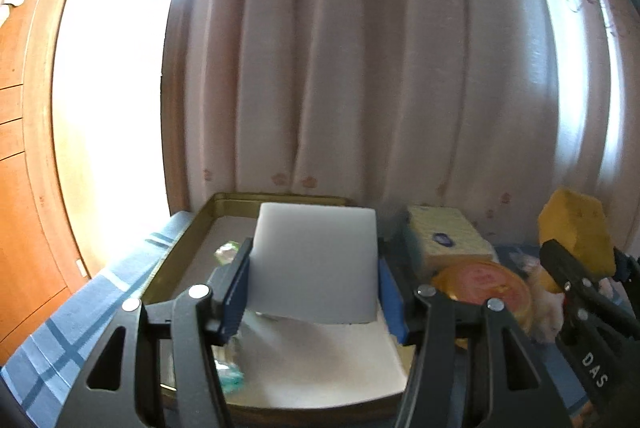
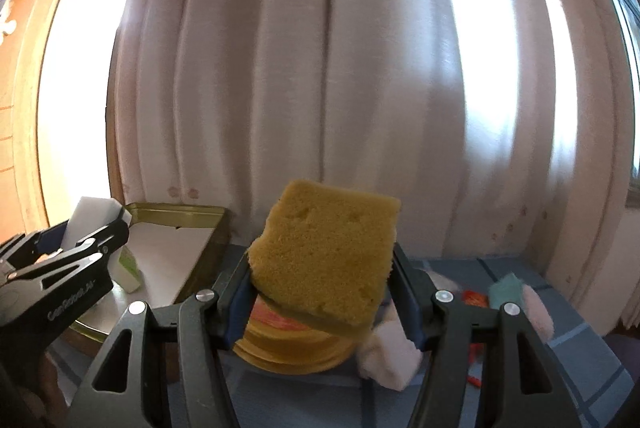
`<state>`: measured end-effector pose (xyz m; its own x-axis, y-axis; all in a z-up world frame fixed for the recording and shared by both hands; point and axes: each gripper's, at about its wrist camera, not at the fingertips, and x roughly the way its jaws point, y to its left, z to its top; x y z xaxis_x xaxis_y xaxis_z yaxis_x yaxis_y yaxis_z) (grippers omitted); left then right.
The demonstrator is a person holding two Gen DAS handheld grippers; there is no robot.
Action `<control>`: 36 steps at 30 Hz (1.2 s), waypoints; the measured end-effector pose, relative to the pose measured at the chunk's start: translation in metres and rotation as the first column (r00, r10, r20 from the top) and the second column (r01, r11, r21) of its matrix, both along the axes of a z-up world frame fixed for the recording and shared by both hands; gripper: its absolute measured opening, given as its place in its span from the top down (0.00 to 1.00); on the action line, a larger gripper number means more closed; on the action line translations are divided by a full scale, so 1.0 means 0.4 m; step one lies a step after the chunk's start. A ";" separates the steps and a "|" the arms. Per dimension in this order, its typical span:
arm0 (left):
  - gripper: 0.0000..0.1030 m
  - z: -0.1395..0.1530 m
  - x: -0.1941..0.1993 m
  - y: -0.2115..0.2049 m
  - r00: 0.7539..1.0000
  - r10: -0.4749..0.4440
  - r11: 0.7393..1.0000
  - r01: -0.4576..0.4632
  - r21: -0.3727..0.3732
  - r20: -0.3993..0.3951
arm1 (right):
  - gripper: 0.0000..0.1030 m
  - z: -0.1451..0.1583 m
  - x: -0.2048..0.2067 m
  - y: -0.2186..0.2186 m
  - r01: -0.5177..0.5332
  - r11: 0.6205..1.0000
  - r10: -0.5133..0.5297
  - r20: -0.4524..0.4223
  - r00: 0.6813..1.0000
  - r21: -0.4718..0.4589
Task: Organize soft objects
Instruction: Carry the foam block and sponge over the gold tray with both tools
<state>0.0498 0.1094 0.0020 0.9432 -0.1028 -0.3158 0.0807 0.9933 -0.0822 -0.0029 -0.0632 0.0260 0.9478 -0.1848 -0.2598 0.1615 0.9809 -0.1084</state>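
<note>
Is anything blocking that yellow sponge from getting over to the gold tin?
Only partly: the left gripper, holding a white foam block, hangs over the tin's near end. The tin's far end looks free for the yellow sponge.

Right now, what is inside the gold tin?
The gold tin holds a white sheet on its floor and a small green-and-white packet. The white foam block and left gripper cover part of the inside.

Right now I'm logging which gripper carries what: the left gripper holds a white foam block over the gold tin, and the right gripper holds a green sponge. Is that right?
Not quite. The sponge in the right gripper is yellow, not green, as the right wrist view shows. The rest stands: the left gripper holds the white foam block over the gold tin.
</note>
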 end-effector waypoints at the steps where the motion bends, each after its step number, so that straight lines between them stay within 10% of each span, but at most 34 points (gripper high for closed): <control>1: 0.46 0.000 0.005 0.008 1.000 0.006 1.000 -0.006 -0.002 -0.002 | 0.39 -0.001 0.005 0.011 -0.009 1.000 0.009 0.002 1.000 -0.011; 13: 0.46 -0.009 0.072 0.111 0.992 0.115 0.993 -0.115 0.019 -0.044 | 0.39 -0.013 0.081 0.185 -0.173 0.977 0.174 -0.005 0.985 -0.121; 36: 0.46 -0.054 0.188 0.164 0.964 0.155 0.988 -0.156 0.014 -0.216 | 0.39 -0.057 0.258 0.258 -0.282 0.959 0.275 -0.201 0.940 -0.010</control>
